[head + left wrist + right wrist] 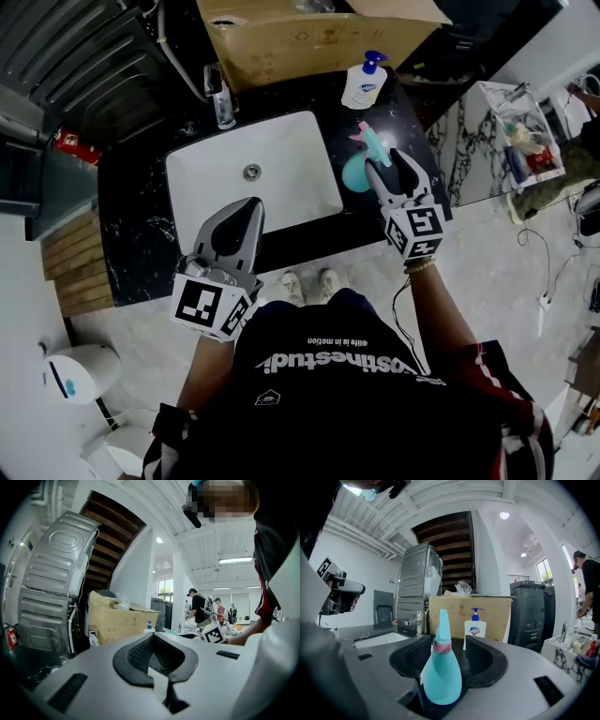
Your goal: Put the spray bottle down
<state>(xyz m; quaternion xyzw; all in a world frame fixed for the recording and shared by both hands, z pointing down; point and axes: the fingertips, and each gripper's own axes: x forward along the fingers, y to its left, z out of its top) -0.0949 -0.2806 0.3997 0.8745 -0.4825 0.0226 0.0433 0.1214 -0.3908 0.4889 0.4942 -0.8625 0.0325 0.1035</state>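
Black stone counter (141, 216) from the head view: one white sink (281, 150), one soap bottle (364, 82) and one cardboard box (309, 37) at the back. The one teal spray bottle (359, 161) stands upright on the counter just right of the sink. My right gripper (386, 169) is at it from the near side. My left gripper (246, 214) hangs well apart, over the sink's front edge, so the right hand is the nearer.

Left gripper view: my jaws are drawn together to a point, with nothing between them. The box (117, 618) sits beyond.

Right gripper view: the spray bottle (440, 672) stands between my wide-spread jaws, nozzle straight up, with a gap on each side, so no pad presses on it. The bottle looks set down already. I judge the next move to be a straight pull back toward me, clear of its round belly.
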